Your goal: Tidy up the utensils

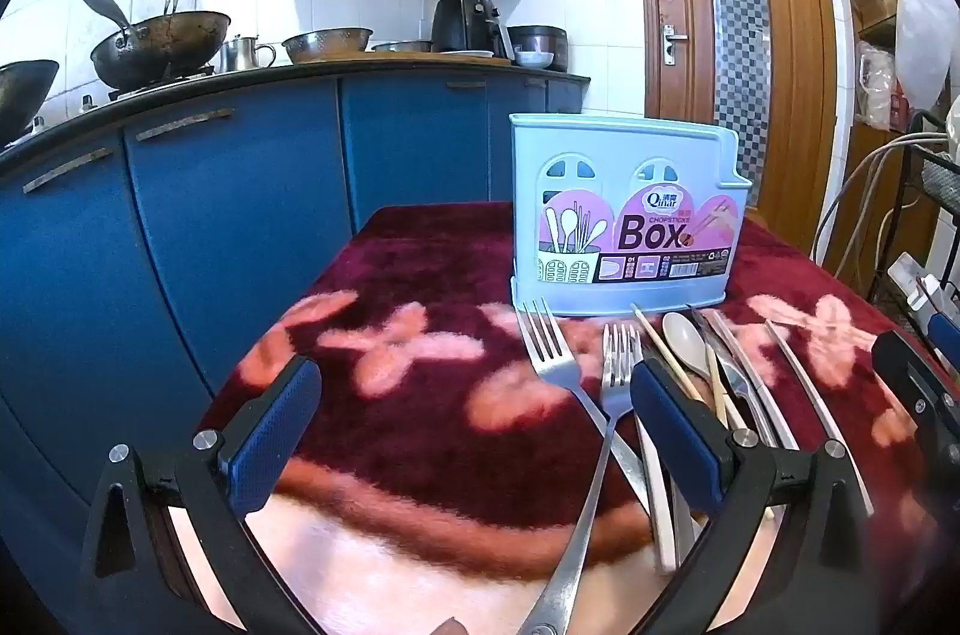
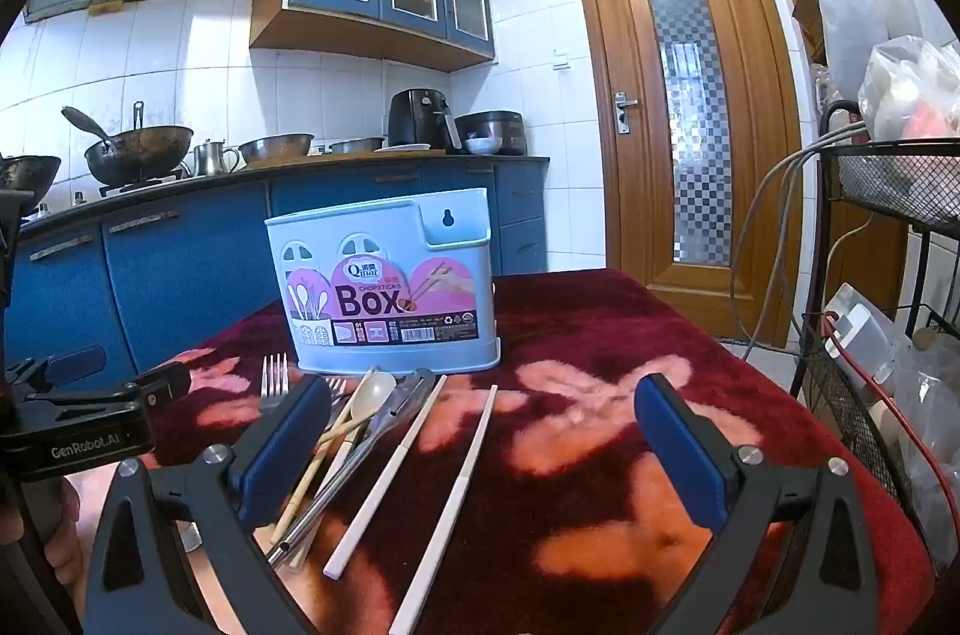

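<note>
A light blue chopsticks box (image 1: 624,215) stands upright at the far side of the red floral cloth; it also shows in the right wrist view (image 2: 384,287). In front of it lie two metal forks (image 1: 549,347), a beige spoon (image 1: 687,341), wooden chopsticks (image 1: 666,353), a metal knife (image 1: 738,377) and white-and-silver chopsticks (image 2: 384,473). My left gripper (image 1: 474,431) is open above the forks, holding nothing. My right gripper (image 2: 480,449) is open above the white chopsticks, holding nothing. The left gripper shows at the left edge of the right wrist view (image 2: 96,407).
The table (image 2: 660,347) is covered by the plush red cloth. Blue kitchen cabinets (image 1: 240,227) with woks and pots stand behind on the left. A wooden door (image 2: 684,119) is behind. A black wire rack (image 2: 888,275) with bags and cables stands at the right.
</note>
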